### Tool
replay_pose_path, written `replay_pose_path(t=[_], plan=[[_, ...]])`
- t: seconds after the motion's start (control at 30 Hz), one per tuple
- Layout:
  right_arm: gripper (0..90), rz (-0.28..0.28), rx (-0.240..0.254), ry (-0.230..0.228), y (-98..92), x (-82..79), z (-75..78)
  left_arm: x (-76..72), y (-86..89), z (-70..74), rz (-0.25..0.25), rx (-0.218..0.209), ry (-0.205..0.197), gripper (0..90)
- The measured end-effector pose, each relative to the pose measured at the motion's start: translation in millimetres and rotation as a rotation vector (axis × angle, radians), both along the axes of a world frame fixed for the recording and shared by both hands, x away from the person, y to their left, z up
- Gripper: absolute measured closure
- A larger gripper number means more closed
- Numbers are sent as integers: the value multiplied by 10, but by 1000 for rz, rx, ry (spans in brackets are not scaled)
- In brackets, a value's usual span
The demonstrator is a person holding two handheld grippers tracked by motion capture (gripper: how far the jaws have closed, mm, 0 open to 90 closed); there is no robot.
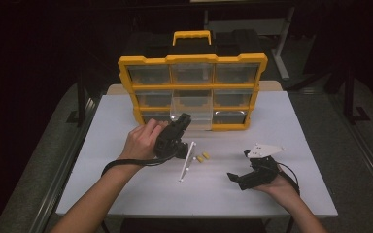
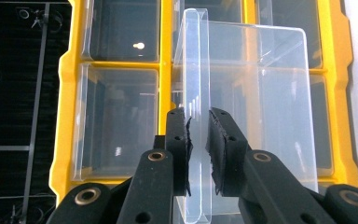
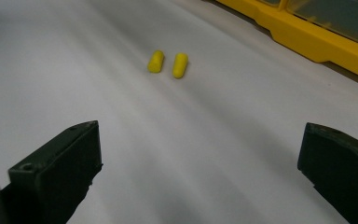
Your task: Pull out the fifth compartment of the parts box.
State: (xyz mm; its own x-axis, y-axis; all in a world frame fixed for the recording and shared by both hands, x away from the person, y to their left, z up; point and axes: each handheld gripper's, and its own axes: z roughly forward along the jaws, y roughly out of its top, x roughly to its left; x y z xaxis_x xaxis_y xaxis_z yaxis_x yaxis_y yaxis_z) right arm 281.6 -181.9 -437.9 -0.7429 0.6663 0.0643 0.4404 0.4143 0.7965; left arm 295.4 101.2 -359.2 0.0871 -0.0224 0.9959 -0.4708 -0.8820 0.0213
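A yellow organizer (image 1: 193, 59) with clear drawers stands upright at the back of the white table. One clear drawer (image 1: 192, 109) in its middle column is pulled partway out. My left gripper (image 1: 182, 119) is shut on that drawer's front wall. In the left gripper view the clear drawer (image 2: 261, 93) stands on edge, its lip pinched at the left gripper (image 2: 198, 126). My right gripper (image 1: 239, 165) rests low at the table's right, open and holding nothing. The right gripper (image 3: 200, 140) faces two yellow earplugs (image 3: 168, 63), which lie apart from it on the table.
Thin white strips (image 1: 187, 161) lie on the table beside the yellow earplugs (image 1: 202, 157), between the two hands. The organizer's yellow frame (image 3: 307, 39) runs along the far right of the right gripper view. Dark floor and table legs surround the table (image 1: 126, 194).
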Motion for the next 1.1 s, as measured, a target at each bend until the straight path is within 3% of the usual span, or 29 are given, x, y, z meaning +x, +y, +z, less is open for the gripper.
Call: replay_pose_path(t=[0.4, 1.0, 1.1], plan=[[0, -2, -1, 1, -1, -1, -1, -9, 4, -32, 1, -15, -2, 758], [0, 0, -1, 1, -2, -2, 0, -49, 115, -55, 10, -33, -29, 532], [0, -1, 0, 1, -2, -2, -1, -68, 162, -76, 11, -33, -53, 501]])
